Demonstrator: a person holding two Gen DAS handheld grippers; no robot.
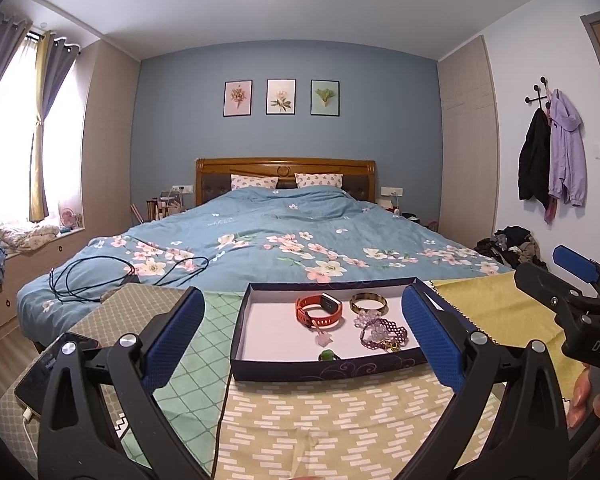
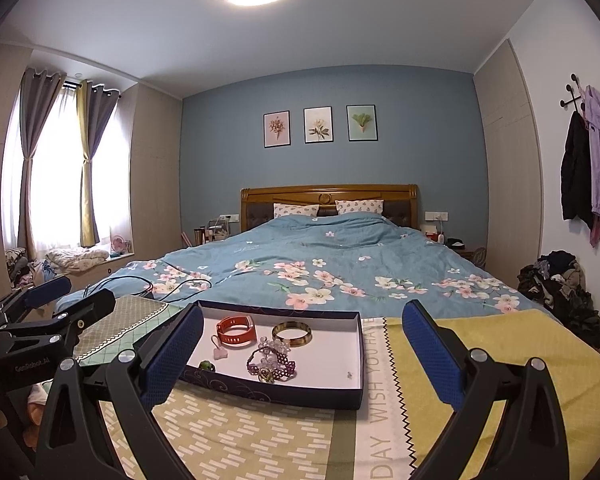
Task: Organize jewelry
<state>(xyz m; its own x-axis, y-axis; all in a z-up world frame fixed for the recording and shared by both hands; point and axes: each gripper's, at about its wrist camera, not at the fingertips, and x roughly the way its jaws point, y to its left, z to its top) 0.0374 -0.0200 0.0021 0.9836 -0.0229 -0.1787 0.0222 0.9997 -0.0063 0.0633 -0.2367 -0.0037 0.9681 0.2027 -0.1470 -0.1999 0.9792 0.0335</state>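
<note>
A shallow dark-blue box point(image 1: 320, 370) point(image 2: 272, 394) with a white floor sits on patterned cloths. It holds an orange watch point(image 1: 320, 307) point(image 2: 236, 331), a gold bangle point(image 1: 368, 303) point(image 2: 291, 333), a purple beaded bracelet with clear beads point(image 1: 380, 330) point(image 2: 272, 360), a pink pendant point(image 1: 323, 337) point(image 2: 220, 352) and a green ring point(image 1: 327, 355) point(image 2: 207, 366). My left gripper point(image 1: 304, 340) is open and empty just in front of the box. My right gripper point(image 2: 302, 354) is open and empty, near the box's right half.
A bed with a blue floral quilt point(image 1: 284, 236) lies behind the box, with black cables point(image 1: 96, 276) on it. A phone point(image 1: 40, 380) lies at the left. The right gripper shows in the left wrist view point(image 1: 580, 280), the left gripper in the right wrist view point(image 2: 48, 312).
</note>
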